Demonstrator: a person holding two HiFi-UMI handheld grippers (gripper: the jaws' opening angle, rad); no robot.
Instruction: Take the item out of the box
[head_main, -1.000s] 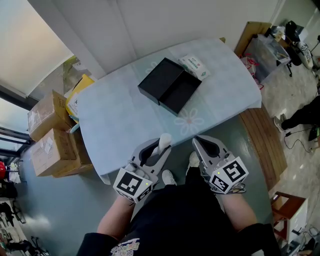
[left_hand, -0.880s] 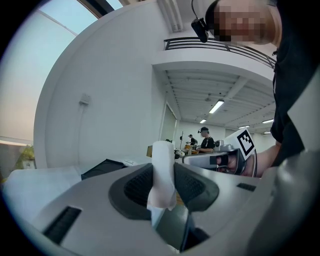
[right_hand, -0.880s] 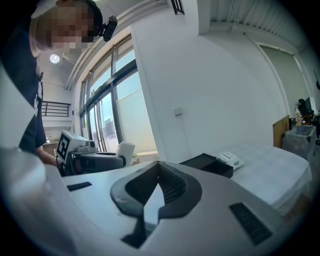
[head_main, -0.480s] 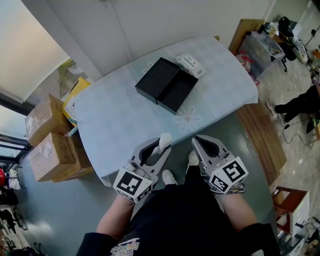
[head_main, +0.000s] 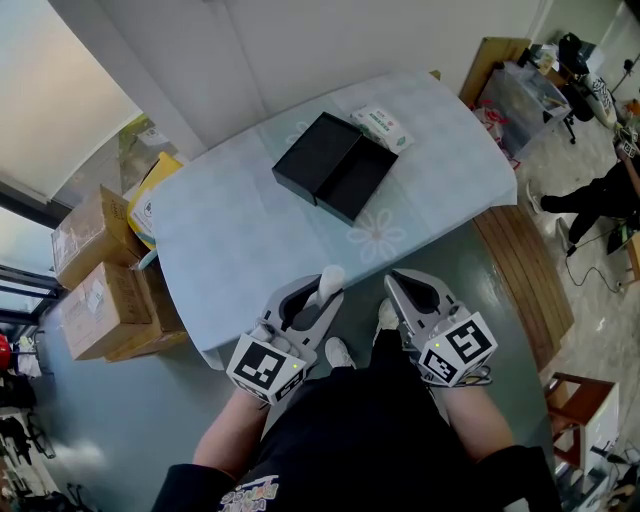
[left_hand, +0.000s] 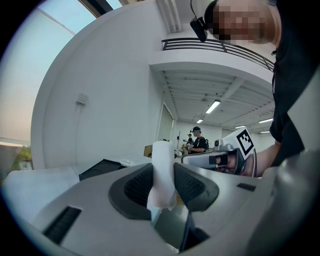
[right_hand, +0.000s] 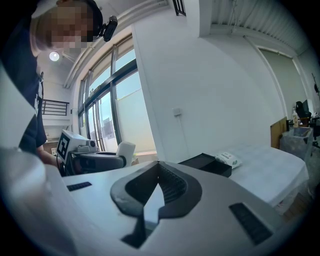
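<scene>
White-walled room, table (head_main: 250, 250) under a pale blue cloth with a faint flower print. White item (left_hand: 162, 170) is out of the box: it sits clamped upright between the jaws of the left gripper (head_main: 320, 298), pads pressing both its sides, jaws standing fairly wide around it. It is held low in front of the person, just off the near table edge and well apart from the box. Right gripper (right_hand: 158, 167) is beside the left, jaws closed tip to tip with nothing between them. Black box (head_main: 337, 167) lies open toward the far side of the table, its two halves side by side and touching, both showing dark interiors. White packet (head_main: 381, 128) with green print is just beyond the box; its lettering is too small to read. Each gripper carries a cube (head_main: 266, 368) with black-and-white square markers. Cardboard cartons (head_main: 95, 270) are stacked on the floor left of the table, their labels illegible.
</scene>
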